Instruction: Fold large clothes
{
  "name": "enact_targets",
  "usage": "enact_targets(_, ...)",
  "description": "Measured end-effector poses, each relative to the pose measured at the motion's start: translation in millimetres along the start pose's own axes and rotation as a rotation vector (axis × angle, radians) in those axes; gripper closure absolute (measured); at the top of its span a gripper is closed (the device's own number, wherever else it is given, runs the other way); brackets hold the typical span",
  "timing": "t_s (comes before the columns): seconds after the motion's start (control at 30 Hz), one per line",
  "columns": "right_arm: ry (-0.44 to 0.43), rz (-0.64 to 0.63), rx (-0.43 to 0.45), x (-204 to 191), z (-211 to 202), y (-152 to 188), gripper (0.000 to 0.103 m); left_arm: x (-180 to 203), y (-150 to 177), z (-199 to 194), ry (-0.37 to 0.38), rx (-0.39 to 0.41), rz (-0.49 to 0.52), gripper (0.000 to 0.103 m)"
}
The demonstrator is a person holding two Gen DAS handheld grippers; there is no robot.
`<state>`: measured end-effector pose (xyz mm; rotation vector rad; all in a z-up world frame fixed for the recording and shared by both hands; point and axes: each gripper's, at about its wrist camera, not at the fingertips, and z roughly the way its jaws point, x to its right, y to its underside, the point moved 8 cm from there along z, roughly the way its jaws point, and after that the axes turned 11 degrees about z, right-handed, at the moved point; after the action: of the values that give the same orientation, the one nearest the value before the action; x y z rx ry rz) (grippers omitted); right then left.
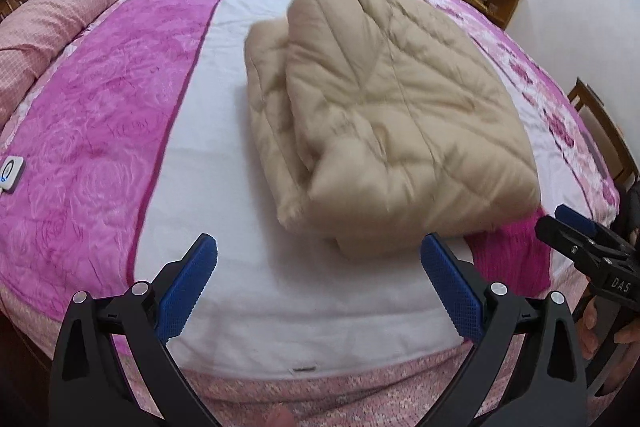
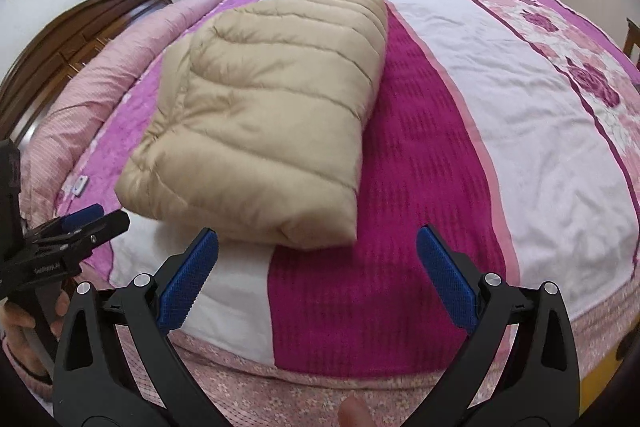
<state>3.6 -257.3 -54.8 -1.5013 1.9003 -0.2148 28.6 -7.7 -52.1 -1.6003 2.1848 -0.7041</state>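
Blue pads sit on the tips of both tools, closest to us. The left gripper (image 1: 319,251) is spread wide and holds nothing; its fingers hang over the white stripe of the bed cover (image 1: 224,187), close to the near edge of the bed. The right gripper (image 2: 318,247) is spread wide too, and it holds nothing. It hangs over the dark pink stripe. Neither one touches the coat.

Just past the fingertips lies the folded tan puffy coat (image 1: 384,115). It rests flat on the bed cover, folded into a thick bundle. Its long side runs away from us toward the far end of the bed. The near short end sits just beyond both grippers. Seen from the right, the coat (image 2: 260,115) lies mostly on the white and light pink part, with its right edge on the dark pink stripe.

Letters "DAS" show on the side of the right gripper in the left view.
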Motion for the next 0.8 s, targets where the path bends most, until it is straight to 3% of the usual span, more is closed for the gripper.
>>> enact_targets(0.43, 0.112, -0.016, -0.041, 10, 10, 28, 0.004, 14, 25, 18, -0.031, -0.09, 0.014, 0.006)
enact_targets(0.8, 0.152, -0.006, -0.083, 17, 22, 37, 0.004, -1, 35, 30, -0.065, -0.138, -0.06, 0.006)
